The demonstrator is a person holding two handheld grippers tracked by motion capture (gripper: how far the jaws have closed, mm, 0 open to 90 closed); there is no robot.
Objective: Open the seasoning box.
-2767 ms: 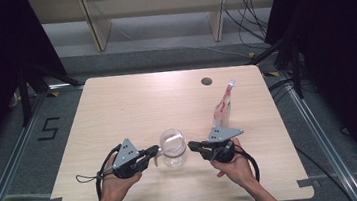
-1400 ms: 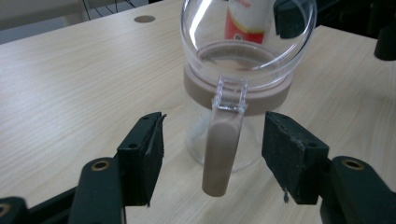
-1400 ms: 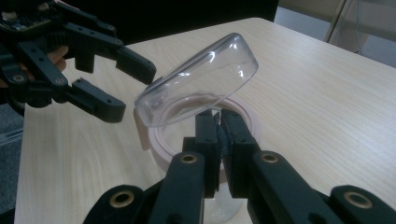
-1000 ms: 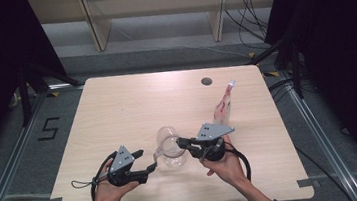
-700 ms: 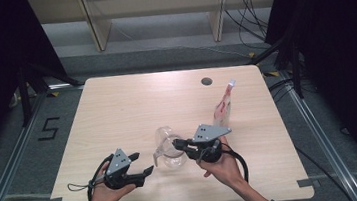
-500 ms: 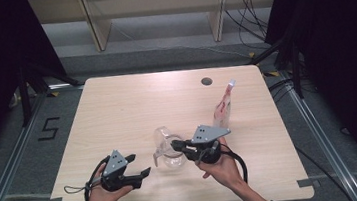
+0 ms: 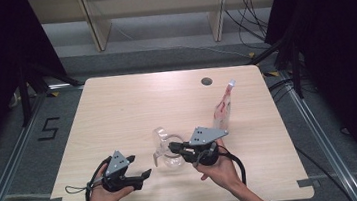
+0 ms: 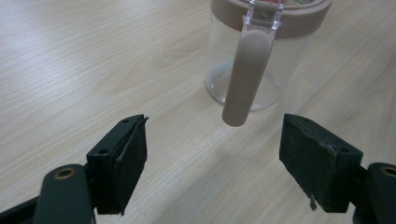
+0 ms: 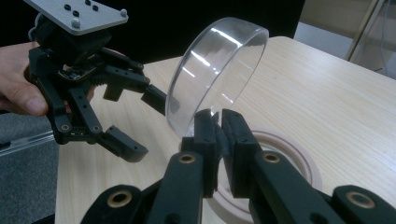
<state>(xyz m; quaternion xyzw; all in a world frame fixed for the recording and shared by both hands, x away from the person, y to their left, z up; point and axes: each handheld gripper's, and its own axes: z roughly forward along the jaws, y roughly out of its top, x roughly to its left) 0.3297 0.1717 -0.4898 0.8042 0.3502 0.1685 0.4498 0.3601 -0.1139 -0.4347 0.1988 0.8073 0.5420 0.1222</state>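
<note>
From up high, my left gripper (image 7: 132, 171) sits near the table's (image 7: 117, 112) front edge, jaws spread wide, nothing in them. Just right of it is the clear jar (image 7: 169, 158); in the left gripper view its top is cut off by the frame, and the beige handle (image 8: 245, 77) hangs straight down toward me. My right gripper (image 7: 175, 148) is pinching the edge of the clear lid (image 9: 212, 74), which is tipped up on its rim. Farther right lies a pouch (image 7: 223, 107), long axis running away from me; I can't make out its print.
</note>
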